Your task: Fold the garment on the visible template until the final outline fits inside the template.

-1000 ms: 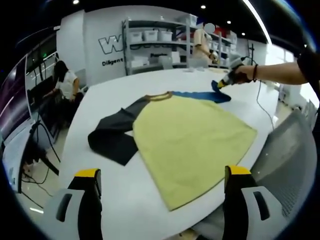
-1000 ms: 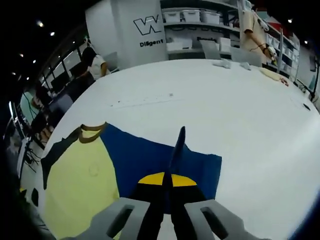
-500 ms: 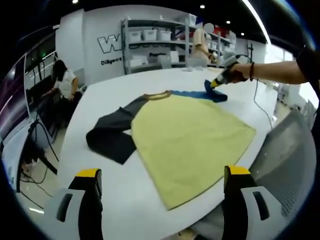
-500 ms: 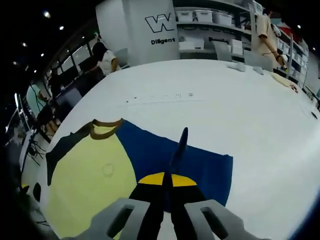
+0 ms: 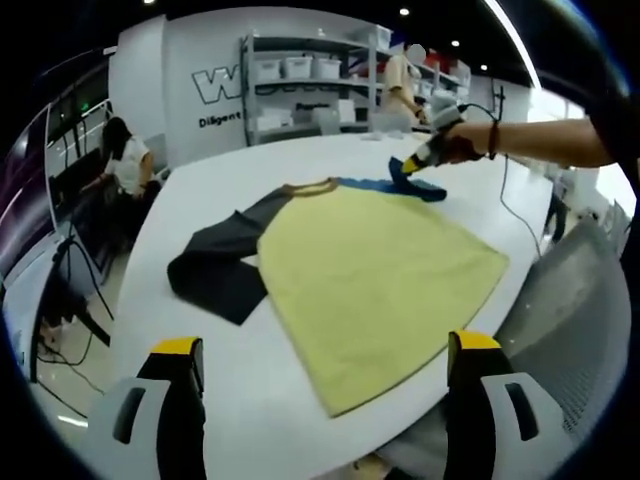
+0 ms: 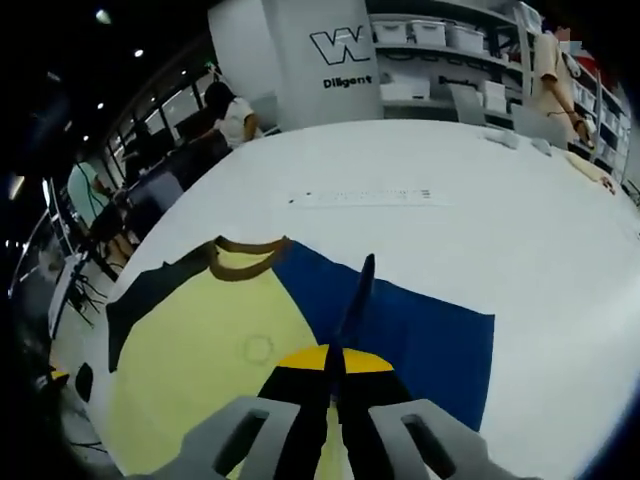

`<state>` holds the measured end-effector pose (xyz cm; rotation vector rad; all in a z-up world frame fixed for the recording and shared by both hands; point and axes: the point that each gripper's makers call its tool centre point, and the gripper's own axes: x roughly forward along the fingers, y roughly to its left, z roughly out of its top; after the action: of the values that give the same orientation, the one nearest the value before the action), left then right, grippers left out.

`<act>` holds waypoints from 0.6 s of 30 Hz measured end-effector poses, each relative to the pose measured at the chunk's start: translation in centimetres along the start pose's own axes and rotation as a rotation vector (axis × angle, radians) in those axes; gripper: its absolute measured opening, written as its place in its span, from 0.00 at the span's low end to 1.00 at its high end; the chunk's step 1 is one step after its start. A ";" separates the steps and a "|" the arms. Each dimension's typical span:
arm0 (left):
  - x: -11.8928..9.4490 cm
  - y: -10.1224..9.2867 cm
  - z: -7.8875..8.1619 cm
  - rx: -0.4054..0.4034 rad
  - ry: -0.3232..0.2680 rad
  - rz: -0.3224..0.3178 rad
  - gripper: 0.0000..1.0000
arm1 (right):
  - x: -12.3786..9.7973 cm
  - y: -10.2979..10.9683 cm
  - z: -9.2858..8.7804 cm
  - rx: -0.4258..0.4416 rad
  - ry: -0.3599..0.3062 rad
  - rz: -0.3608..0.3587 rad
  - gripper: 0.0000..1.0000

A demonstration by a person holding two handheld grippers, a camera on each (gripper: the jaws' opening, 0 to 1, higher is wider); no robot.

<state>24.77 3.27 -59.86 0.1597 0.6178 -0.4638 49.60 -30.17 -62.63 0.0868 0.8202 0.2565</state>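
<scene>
A shirt lies flat on the white table [image 5: 200, 180]: yellow body [image 5: 370, 280], brown collar [image 5: 310, 187], dark sleeve [image 5: 215, 265] spread to the left, blue sleeve [image 5: 400, 185] at the far side. My left gripper [image 5: 325, 350] hangs open above the table's near edge, short of the hem and touching nothing. My right gripper [image 5: 412, 163], held by an outstretched arm, pinches the blue sleeve. In the right gripper view my right gripper [image 6: 335, 355] is shut on a raised ridge of the blue sleeve [image 6: 430, 340], next to the yellow body [image 6: 220, 370] and collar [image 6: 245, 245].
A pale marked strip [image 6: 365, 196] lies on the table beyond the shirt. Shelves with white bins [image 5: 310, 80] line the back wall, with a person standing [image 5: 400, 85] there and another seated [image 5: 125, 165] at the left. A cable [image 5: 515, 200] trails over the table's right side.
My right gripper has carried the pinched blue sleeve inward, toward the collar and yellow body. My left gripper stays open over the near edge.
</scene>
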 end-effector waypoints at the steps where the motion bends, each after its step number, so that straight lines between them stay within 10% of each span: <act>1: 0.0 0.0 0.0 0.001 0.002 0.000 0.97 | 0.1 0.3 0.0 -0.006 0.002 0.003 0.00; 18: 0.0 -0.3 0.2 0.002 -0.002 -0.008 0.97 | 1.4 4.6 0.1 -0.057 0.021 0.064 0.00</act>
<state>24.76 2.97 -59.73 0.1586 0.6163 -0.4725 49.68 -25.40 -62.73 0.0570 0.8309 0.3410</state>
